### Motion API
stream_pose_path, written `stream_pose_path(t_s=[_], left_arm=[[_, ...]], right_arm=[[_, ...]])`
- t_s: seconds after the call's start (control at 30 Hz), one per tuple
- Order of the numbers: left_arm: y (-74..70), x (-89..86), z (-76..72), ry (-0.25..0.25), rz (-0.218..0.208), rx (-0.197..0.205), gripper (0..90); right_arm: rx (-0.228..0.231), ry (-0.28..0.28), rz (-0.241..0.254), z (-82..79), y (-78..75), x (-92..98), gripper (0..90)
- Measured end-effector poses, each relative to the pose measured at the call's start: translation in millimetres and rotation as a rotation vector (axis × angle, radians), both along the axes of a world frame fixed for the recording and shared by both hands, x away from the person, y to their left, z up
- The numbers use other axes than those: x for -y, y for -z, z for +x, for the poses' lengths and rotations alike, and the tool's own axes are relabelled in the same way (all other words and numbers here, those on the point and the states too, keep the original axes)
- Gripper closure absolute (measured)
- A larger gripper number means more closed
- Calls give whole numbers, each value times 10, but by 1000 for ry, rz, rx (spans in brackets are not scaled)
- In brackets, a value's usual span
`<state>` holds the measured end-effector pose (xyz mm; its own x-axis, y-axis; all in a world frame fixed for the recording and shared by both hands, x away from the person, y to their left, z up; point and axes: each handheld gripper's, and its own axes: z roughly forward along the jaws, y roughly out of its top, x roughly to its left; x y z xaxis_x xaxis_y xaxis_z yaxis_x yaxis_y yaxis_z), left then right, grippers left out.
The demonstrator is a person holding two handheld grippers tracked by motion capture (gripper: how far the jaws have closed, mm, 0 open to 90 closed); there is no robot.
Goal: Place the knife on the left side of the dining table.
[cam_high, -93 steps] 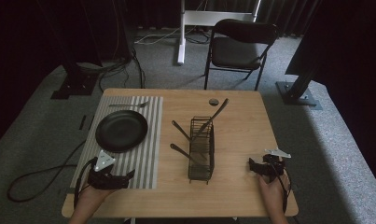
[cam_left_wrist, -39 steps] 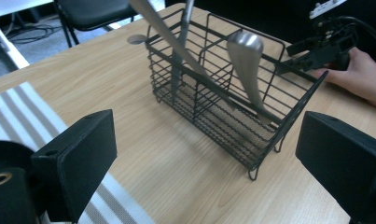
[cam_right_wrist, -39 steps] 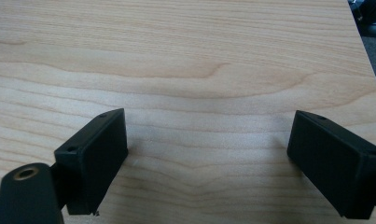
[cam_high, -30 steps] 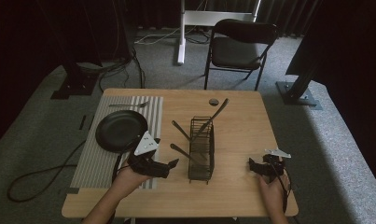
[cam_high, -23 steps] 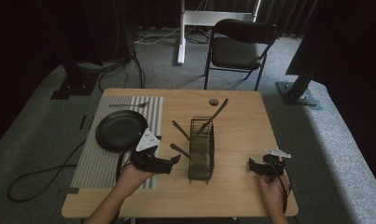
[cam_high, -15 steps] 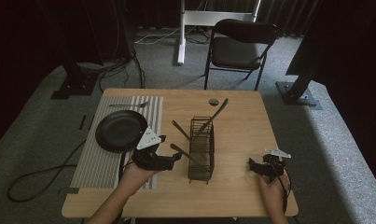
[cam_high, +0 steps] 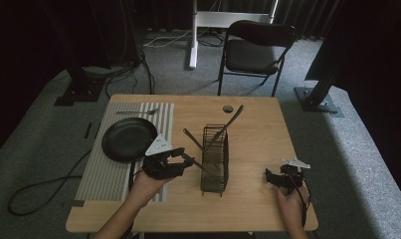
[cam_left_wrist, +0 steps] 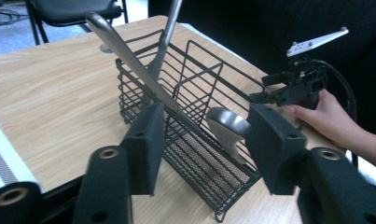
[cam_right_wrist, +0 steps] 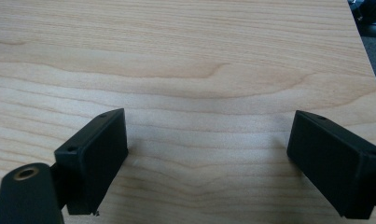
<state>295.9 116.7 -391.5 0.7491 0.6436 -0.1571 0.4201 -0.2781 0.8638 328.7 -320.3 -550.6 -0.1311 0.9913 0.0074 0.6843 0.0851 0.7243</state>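
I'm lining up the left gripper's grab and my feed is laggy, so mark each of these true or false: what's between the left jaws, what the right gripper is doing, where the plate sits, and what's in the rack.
1. A metal utensil handle runs between the jaws of the left gripper. True; the jaws have just been closing around it, with a gap left on the right side.
2. The right gripper holds a fork. False: its jaws stand wide open over the bare table.
3. The black plate sits on the striped mat. True.
4. The wire rack is empty. False: utensils lean out of it.
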Motion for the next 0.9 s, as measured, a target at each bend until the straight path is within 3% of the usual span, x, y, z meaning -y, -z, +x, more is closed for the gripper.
stream_pose_path(t_s=[0.17, 0.33, 0.4, 0.43, 0.57, 0.6, 0.63, 0.7, 0.9], left_arm=[[-14, 19, -11, 12, 16, 5, 704], [-14, 0, 1, 26, 4, -12, 727], [-14, -12, 5, 37, -8, -24, 740], [-13, -31, 12, 55, -45, -49, 740], [-41, 7, -16, 66, -57, -36, 758], [-41, 7, -16, 66, -57, -36, 808], [-62, 1, -12, 85, -112, -67, 808], [-108, 51, -48, 86, -71, -15, 833], [-159, 173, -81, 97, -35, 22, 834]], right_arm=[[0, 0, 0, 0, 0, 0, 113], [0, 1, 1, -1, 0, 0, 114], [0, 1, 1, -1, 0, 1, 114], [0, 1, 1, -1, 0, 0, 115], [0, 1, 1, -1, 0, 0, 114], [0, 1, 1, -1, 0, 0, 114], [0, 1, 1, -1, 0, 0, 114], [0, 1, 1, -1, 0, 0, 114], [-1, 1, 1, -2, -1, 1, 114]])
